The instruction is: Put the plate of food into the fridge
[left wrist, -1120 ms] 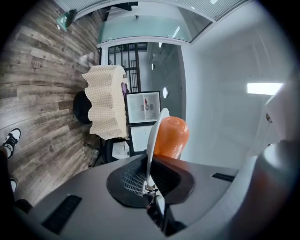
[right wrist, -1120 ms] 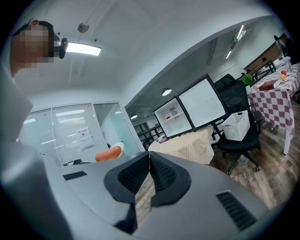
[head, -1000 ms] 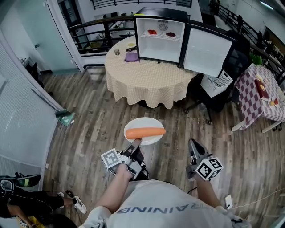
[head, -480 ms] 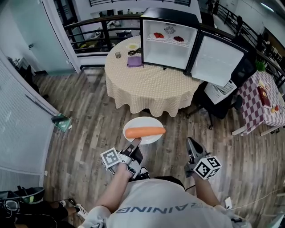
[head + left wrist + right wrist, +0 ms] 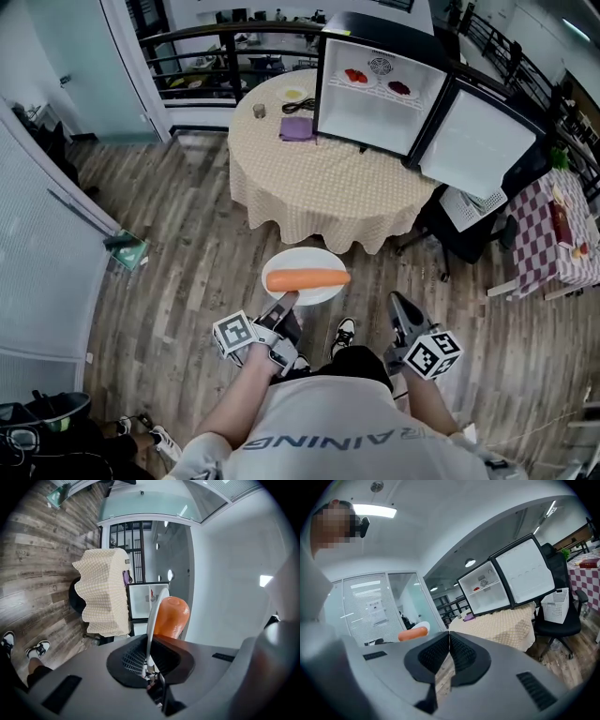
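Note:
A white plate [image 5: 302, 262] carries a long orange piece of food [image 5: 307, 278]. My left gripper [image 5: 286, 302] is shut on the plate's near rim and holds it level above the wooden floor. In the left gripper view the plate's edge [image 5: 152, 620] runs between the pads, with the food [image 5: 171, 616] beyond. My right gripper [image 5: 398, 305] hangs beside it, shut and empty; its pads [image 5: 440, 651] meet. The small fridge [image 5: 375, 94] stands open on the round table, its door [image 5: 483, 141] swung to the right.
The round table [image 5: 319, 178] has a beige checked cloth, with a purple cloth [image 5: 298, 128] and a cup [image 5: 260, 111] on it. Red items lie on the fridge's upper shelf [image 5: 356, 75]. A black office chair [image 5: 459, 220] stands right of the table. A checked table [image 5: 562, 225] is at far right.
The table and open fridge have shifted right and slightly nearer in the head view as the person walks. Both grippers and the plate keep their pose.

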Available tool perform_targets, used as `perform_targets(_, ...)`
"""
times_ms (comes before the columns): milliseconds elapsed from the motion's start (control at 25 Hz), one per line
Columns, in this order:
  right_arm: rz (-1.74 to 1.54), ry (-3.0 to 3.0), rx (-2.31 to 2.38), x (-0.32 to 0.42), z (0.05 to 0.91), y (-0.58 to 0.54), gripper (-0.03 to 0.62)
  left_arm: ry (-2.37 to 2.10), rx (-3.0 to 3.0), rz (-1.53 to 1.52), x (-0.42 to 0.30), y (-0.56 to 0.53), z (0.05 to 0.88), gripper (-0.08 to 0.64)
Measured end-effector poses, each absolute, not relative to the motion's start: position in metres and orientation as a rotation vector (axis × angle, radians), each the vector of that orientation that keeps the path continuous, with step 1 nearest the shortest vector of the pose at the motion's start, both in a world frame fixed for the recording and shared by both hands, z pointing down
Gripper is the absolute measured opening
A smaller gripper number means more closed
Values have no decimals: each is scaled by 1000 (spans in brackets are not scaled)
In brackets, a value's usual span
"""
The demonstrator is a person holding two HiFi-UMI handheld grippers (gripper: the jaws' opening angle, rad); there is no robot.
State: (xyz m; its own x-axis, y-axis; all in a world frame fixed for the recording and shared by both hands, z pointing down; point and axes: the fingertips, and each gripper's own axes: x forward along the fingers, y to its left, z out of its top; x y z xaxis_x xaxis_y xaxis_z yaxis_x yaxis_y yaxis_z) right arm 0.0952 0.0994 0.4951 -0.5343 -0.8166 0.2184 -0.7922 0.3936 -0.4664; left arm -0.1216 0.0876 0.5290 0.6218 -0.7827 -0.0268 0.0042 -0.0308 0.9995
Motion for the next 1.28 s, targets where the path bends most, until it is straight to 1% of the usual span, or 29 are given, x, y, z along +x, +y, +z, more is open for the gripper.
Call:
perform_targets(480, -840, 2647, -1363, 75, 497, -3, 23, -763, 1495, -744, -134, 6, 527, 20)
perform_targets(1280, -893, 2634, -1266, 152, 504, -181, 23, -848, 1477, -729, -61, -159, 518, 20)
